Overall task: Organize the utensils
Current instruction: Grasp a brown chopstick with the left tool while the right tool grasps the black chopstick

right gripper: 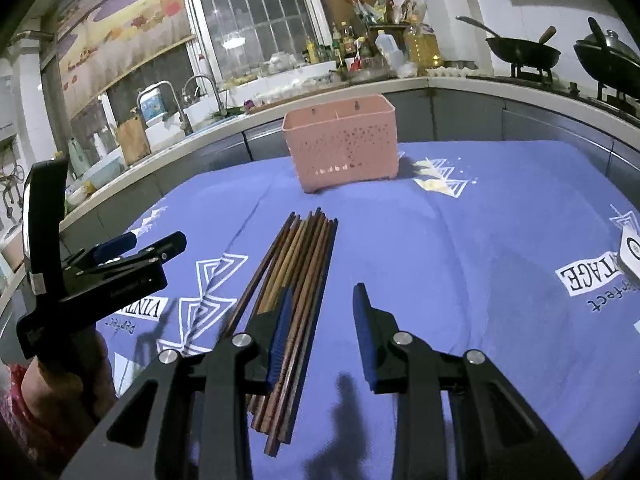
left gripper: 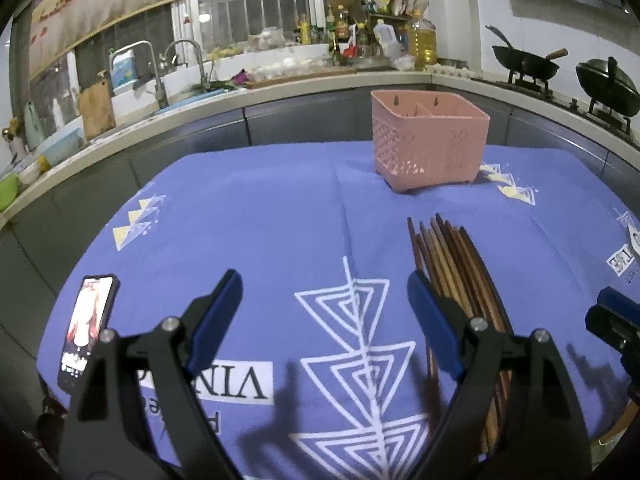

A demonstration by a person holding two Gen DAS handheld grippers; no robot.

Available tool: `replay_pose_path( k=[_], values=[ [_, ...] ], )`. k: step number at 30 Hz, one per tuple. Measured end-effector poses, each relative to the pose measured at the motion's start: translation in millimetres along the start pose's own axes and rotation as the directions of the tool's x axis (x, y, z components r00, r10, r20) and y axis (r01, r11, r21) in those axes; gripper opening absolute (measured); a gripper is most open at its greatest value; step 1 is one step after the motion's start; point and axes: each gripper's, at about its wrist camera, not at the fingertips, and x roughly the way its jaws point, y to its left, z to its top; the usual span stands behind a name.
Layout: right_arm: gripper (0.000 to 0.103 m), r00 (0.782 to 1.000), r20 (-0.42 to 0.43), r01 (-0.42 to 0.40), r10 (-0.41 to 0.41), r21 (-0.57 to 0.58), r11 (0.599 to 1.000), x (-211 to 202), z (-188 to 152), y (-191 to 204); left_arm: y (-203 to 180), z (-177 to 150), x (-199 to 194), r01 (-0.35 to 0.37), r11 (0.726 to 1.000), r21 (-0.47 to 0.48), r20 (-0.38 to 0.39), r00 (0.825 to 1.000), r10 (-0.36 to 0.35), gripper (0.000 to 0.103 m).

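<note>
A bundle of several brown wooden chopsticks point(right gripper: 308, 240) lies on the blue patterned cloth point(right gripper: 460, 240), pointing toward a pink perforated two-compartment basket point(right gripper: 340, 148) at the far side. My right gripper point(right gripper: 324, 292) hovers low over the near part of the bundle. Its jaws are partly open: the left pad overlaps the sticks, a few sticks lie in the gap, and the right pad stands clear of them. My left gripper point(left gripper: 323, 278) is wide open over bare cloth, just left of the chopsticks point(left gripper: 452, 264), with nothing between its fingers. The basket point(left gripper: 428, 140) looks empty.
A lit phone point(left gripper: 86, 328) lies at the cloth's near left edge. A white printed card point(right gripper: 632, 252) sits at the right edge. Behind the table runs a kitchen counter with a sink point(left gripper: 160, 92), bottles, and woks point(left gripper: 524, 64) on a stove.
</note>
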Motion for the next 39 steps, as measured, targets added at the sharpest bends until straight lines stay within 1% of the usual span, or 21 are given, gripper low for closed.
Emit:
replay_pose_path(
  k=[9, 11, 13, 16, 18, 20, 23, 27, 31, 33, 39],
  values=[
    [0.032, 0.998, -0.057, 0.000, 0.000, -0.006, 1.000, 12, -7, -1, -1, -4, 10, 0.002, 1.000, -0.001, -0.040, 0.999, -0.002, 0.081],
    [0.032, 0.998, -0.070, 0.002, -0.003, -0.013, 1.000, 14, -9, 0, -1, -5, 14, 0.012, 1.000, -0.007, -0.056, 0.998, -0.013, 0.081],
    [0.032, 0.996, -0.094, 0.004, -0.006, -0.029, 1.000, 20, -12, 1, 0, -6, 16, 0.036, 0.999, -0.017, -0.072, 0.997, -0.038, 0.081],
    [0.032, 0.992, -0.125, 0.002, -0.010, -0.061, 0.998, 28, -17, 6, -1, -10, 21, 0.113, 0.993, -0.041, -0.113, 0.987, -0.117, 0.081],
    [0.032, 0.990, -0.142, -0.001, -0.009, -0.075, 0.997, 32, -20, 9, -5, -13, 23, 0.143, 0.989, -0.038, -0.129, 0.981, -0.146, 0.078],
    [0.032, 0.988, -0.156, -0.002, -0.011, -0.085, 0.996, 35, -22, 10, -12, -17, 25, 0.161, 0.987, -0.019, -0.141, 0.977, -0.163, 0.077],
    [0.032, 0.984, -0.177, 0.007, -0.025, -0.100, 0.995, 41, -25, 11, -21, -21, 27, 0.168, 0.986, 0.010, -0.152, 0.975, -0.164, 0.077],
    [0.032, 0.978, -0.200, 0.029, -0.053, -0.122, 0.992, 48, -29, 11, -31, -25, 33, 0.172, 0.984, 0.036, -0.180, 0.970, -0.163, 0.072],
    [0.032, 0.979, -0.180, 0.059, -0.092, -0.178, 0.982, 50, -30, 16, -34, -29, 40, 0.160, 0.986, 0.052, -0.201, 0.969, -0.147, 0.071],
    [0.032, 0.979, -0.179, 0.058, -0.093, -0.191, 0.980, 51, -30, 18, -35, -32, 42, 0.155, 0.986, 0.057, -0.209, 0.968, -0.140, 0.070],
    [0.032, 0.980, -0.180, 0.048, -0.089, -0.219, 0.975, 52, -30, 26, -39, -34, 42, 0.150, 0.985, 0.082, -0.207, 0.970, -0.130, 0.069]
  ],
)
